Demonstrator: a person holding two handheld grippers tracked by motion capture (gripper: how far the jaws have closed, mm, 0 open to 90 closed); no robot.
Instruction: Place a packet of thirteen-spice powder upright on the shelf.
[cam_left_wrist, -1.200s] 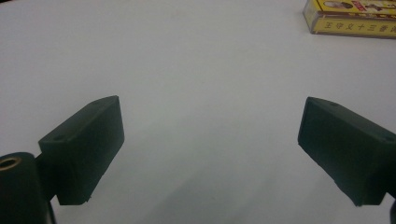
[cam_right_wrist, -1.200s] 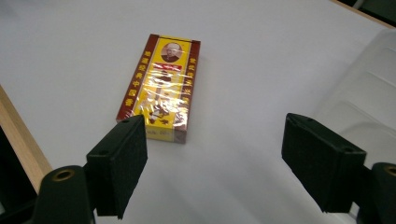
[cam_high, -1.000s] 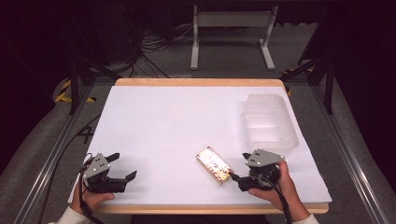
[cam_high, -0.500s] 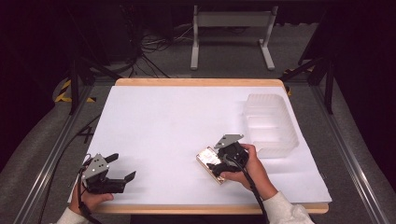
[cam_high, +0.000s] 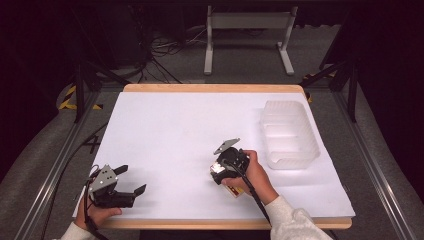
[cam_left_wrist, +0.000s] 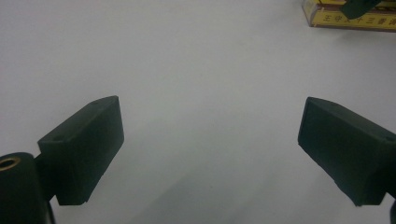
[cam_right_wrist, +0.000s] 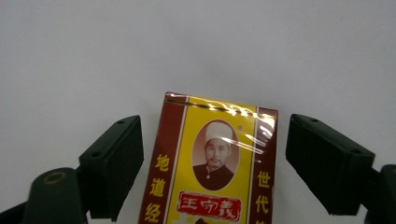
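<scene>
Two handheld black two-jaw grippers were over the white table (cam_high: 165, 130). Right gripper (cam_high: 226, 168) sat above the flat yellow-and-maroon shrink-wrapped packet (cam_right_wrist: 212, 163), near the front edge, right of centre. Its jaws had just been opening. In the right gripper view they stood apart with the packet lying between them, a gap of bare table showing on each side, pads not pressing on it. So open, straddling, no grip. Packet lay flat on the table, printed face up, glare on the wrap near its far end. Its near end ran out of the bottom of that view. In the high view the right hand covered most of it, with one corner (cam_high: 237, 192) showing below the fingers.

Left gripper (cam_high: 131, 181) sat at the front left corner of the table, held low, jaws wide apart. Left gripper view showed bare white surface between the two black pads (cam_left_wrist: 88, 144), nothing held. The packet's yellow edge (cam_left_wrist: 336, 18) showed far off at the top right of that view, well apart from the left gripper.

Clear ribbed plastic tray (cam_high: 292, 155) stood on the right side of the table, beyond the right hand and near it, not touching the packet. Contents could not be told.
</scene>
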